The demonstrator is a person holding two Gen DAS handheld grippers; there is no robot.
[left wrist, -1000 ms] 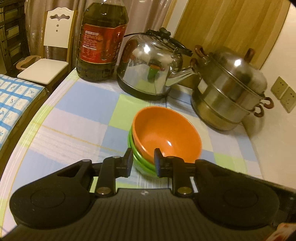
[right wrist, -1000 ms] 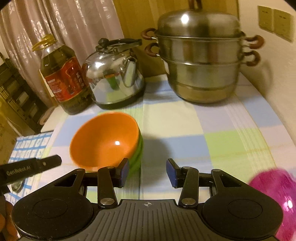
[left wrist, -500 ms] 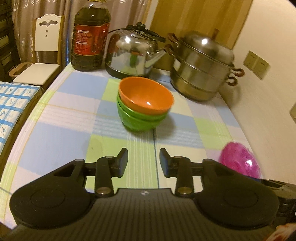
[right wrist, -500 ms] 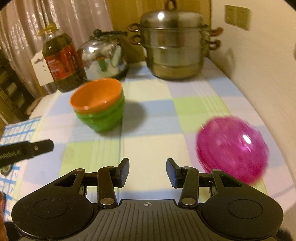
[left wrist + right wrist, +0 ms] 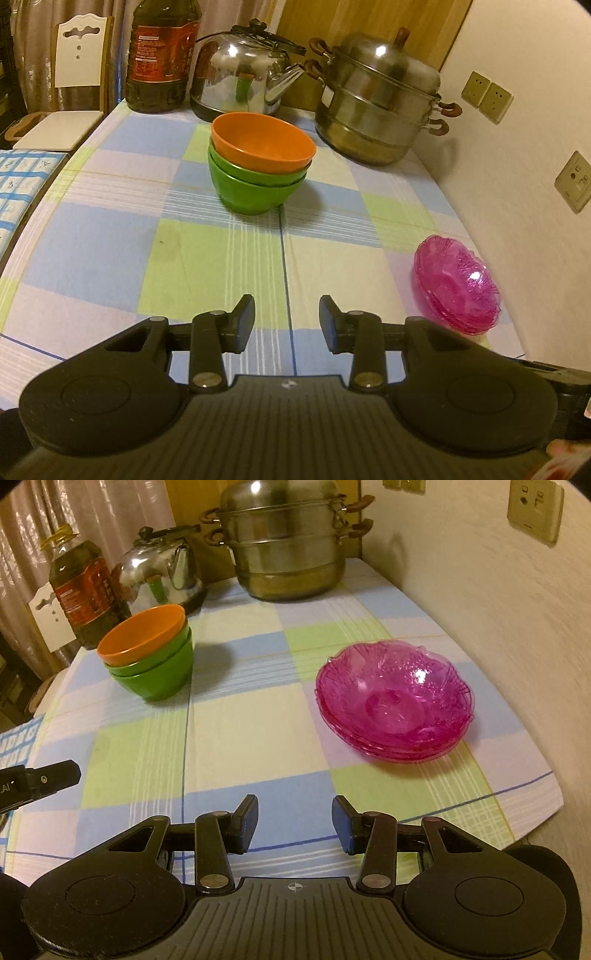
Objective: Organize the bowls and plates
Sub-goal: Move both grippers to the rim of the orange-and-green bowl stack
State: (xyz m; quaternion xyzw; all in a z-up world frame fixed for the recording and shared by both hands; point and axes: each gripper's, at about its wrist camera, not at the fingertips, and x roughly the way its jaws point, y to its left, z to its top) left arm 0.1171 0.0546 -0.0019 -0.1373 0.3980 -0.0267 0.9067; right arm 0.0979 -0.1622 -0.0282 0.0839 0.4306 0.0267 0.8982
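Both gripper jaws empty; orange bowl (image 5: 262, 144) nests in green bowls (image 5: 255, 184).

Table under blue-green-white checked cloth (image 5: 258, 716): nested green plastic bowls (image 5: 159, 675), stacked pink glass plates (image 5: 395, 701), steel steamer pot (image 5: 288, 542), steel kettle (image 5: 162, 572), oil bottle (image 5: 85, 590).

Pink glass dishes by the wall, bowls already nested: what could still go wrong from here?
1. The pink glass dishes sit close to the tablecloth's near corner by the wall; a clumsy nudge from the right gripper might push them off.
2. The orange bowl sits tilted in the green bowls, so a bump could tip it out.
3. Both grippers are open and empty; the left gripper could brush the stack if it returns carelessly.
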